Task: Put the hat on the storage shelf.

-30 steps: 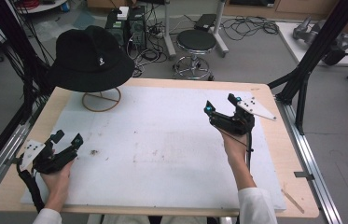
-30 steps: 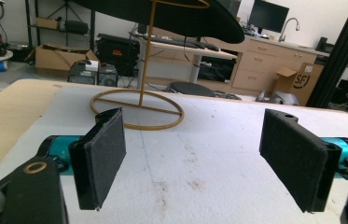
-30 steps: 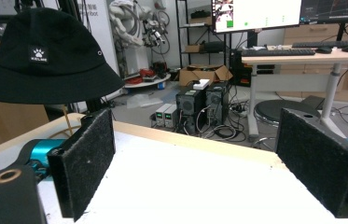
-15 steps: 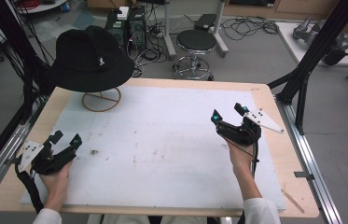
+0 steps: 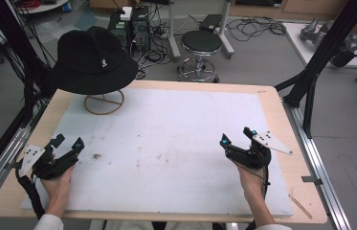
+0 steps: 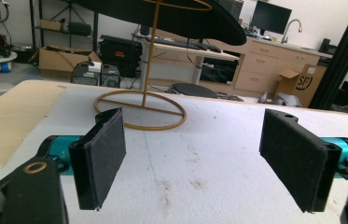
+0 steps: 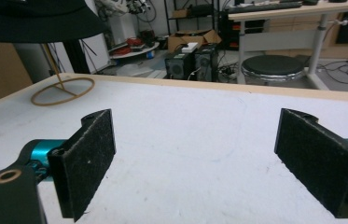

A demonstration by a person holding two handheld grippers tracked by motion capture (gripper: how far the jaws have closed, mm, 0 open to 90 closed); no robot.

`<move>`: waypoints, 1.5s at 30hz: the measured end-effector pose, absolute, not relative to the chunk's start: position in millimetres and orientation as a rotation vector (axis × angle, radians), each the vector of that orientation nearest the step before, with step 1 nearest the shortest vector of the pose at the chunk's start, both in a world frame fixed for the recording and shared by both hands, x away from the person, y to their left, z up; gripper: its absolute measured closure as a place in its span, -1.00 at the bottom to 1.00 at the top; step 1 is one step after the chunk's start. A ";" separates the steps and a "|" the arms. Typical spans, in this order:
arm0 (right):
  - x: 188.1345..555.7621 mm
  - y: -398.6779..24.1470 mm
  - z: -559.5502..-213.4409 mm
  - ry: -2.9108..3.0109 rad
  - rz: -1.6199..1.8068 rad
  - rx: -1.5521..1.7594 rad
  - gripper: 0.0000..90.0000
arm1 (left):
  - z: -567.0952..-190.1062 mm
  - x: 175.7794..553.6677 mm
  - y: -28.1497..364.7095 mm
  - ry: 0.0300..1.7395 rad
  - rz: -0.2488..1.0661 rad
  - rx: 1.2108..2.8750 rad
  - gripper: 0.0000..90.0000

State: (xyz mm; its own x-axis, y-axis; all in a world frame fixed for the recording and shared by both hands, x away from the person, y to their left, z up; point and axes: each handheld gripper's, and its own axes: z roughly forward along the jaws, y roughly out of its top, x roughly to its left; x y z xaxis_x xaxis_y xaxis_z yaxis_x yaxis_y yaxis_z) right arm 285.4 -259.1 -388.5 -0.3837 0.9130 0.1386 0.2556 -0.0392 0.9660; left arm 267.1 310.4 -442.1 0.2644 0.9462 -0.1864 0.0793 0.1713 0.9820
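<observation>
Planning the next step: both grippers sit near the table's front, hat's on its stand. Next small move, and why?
Probably reach the left gripper forward toward the black hat: its jaws are open, it holds nothing, and the hat's gold stand lies straight ahead of it.

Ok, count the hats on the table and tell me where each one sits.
1. A black fabric bucket hat rests on the gold wire stand at the table's far left corner.
</observation>
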 end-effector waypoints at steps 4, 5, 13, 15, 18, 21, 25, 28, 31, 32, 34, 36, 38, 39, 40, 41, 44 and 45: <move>278.1 -264.6 -401.6 1.679 1.430 1.253 -0.74 | -442.6 268.0 309.5 1.124 0.846 1.237 -0.49; 276.6 -265.8 -405.0 1.676 1.427 1.257 -0.74 | -442.9 268.3 309.4 1.124 0.844 1.241 -0.49; 272.8 -272.4 -418.3 1.647 1.419 1.270 -0.74 | -443.4 268.5 307.3 1.122 0.842 1.246 -0.49; 271.5 -273.4 -421.4 1.648 1.413 1.283 -0.74 | -443.5 268.4 307.6 1.124 0.842 1.246 -0.49; 271.1 -275.3 -421.9 1.633 1.420 1.285 -0.74 | -443.5 267.9 307.9 1.125 0.840 1.244 -0.49; 269.8 -277.0 -421.3 1.615 1.427 1.289 -0.74 | -443.5 267.2 308.2 1.125 0.841 1.245 -0.49; 268.2 -277.6 -422.2 1.603 1.418 1.287 -0.74 | -443.5 267.1 308.4 1.126 0.839 1.241 -0.49; 266.8 -277.6 -421.9 1.597 1.413 1.282 -0.74 | -444.0 267.9 308.1 1.124 0.835 1.246 -0.49; 265.5 -277.4 -421.6 1.586 1.411 1.282 -0.74 | -444.3 268.3 307.0 1.123 0.829 1.248 -0.49; 265.4 -277.5 -421.6 1.585 1.410 1.285 -0.74 | -444.5 268.4 306.4 1.123 0.827 1.248 -0.49; 265.6 -278.1 -421.8 1.584 1.409 1.280 -0.74 | -444.5 268.3 306.4 1.123 0.826 1.247 -0.49; 265.1 -278.3 -421.9 1.580 1.408 1.287 -0.74 | -444.3 267.9 306.7 1.123 0.825 1.248 -0.49; 264.2 -279.2 -424.1 1.568 1.416 1.288 -0.74 | -444.4 267.4 307.0 1.124 0.824 1.250 -0.49; 263.9 -279.3 -425.0 1.571 1.421 1.302 -0.74 | -444.7 267.3 307.1 1.124 0.824 1.248 -0.49; 263.7 -279.7 -425.6 1.569 1.421 1.305 -0.74 | -444.7 267.0 307.2 1.125 0.823 1.249 -0.49; 264.1 -280.9 -426.1 1.564 1.419 1.299 -0.74 | -445.1 266.3 307.1 1.127 0.823 1.247 -0.49; 262.4 -281.3 -426.0 1.560 1.427 1.313 -0.74 | -445.3 264.5 307.3 1.128 0.824 1.247 -0.49; 262.4 -281.3 -426.0 1.560 1.427 1.313 -0.74 | -445.3 264.5 307.3 1.128 0.824 1.247 -0.49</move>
